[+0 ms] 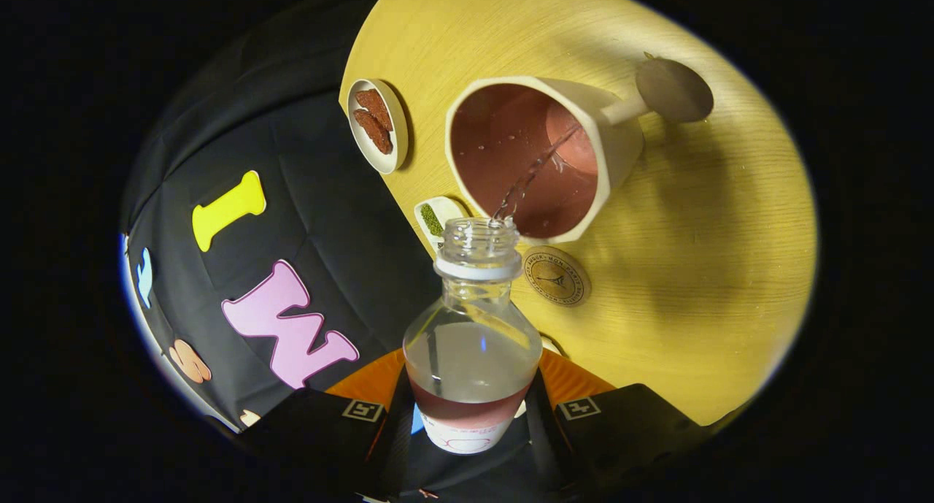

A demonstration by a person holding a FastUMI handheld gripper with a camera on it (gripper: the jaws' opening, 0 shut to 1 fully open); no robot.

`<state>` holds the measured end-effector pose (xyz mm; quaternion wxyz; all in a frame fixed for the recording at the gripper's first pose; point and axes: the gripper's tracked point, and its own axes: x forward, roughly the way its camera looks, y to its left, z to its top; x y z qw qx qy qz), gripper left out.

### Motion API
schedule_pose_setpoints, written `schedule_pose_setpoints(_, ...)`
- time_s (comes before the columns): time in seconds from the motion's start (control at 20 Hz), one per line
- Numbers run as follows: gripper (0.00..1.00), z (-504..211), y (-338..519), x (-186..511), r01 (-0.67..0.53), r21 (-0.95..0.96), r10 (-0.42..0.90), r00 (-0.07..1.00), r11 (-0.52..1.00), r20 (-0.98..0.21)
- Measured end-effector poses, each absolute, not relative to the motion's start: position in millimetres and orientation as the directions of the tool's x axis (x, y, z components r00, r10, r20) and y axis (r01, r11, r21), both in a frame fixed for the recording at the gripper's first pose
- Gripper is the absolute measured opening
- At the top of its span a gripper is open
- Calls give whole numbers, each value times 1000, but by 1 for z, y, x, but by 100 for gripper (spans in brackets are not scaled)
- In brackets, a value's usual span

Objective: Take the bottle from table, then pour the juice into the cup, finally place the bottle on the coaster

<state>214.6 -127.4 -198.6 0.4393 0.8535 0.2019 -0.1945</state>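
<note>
Gripper view: bottle (pixel 473 357) between clamping fingers (pixel 336 423).

- The gripper (pixel 473 408) is holding a clear bottle (pixel 473 342), both fingers pressing on its lower body.
- The uncapped bottle is tilting forward, its neck pointing at a cup (pixel 609 134).
- A thin stream of clear liquid (pixel 536 171) is arcing from the mouth into the cup's reddish inside.
- The cup is sitting on a yellow wooden table (pixel 715 255).
- A round coaster (pixel 558 277) is lying just beside the bottle's neck.
- A small dish (pixel 390 127) with brown pieces is sitting beside the cup.
- Another small dish holding something green (pixel 432 220) is lying near the table edge.
</note>
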Motion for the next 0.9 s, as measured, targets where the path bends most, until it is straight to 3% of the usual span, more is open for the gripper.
schedule_pose_setpoints(0.9,72,-173,-138,214,471,495,257,861,-730,-439)
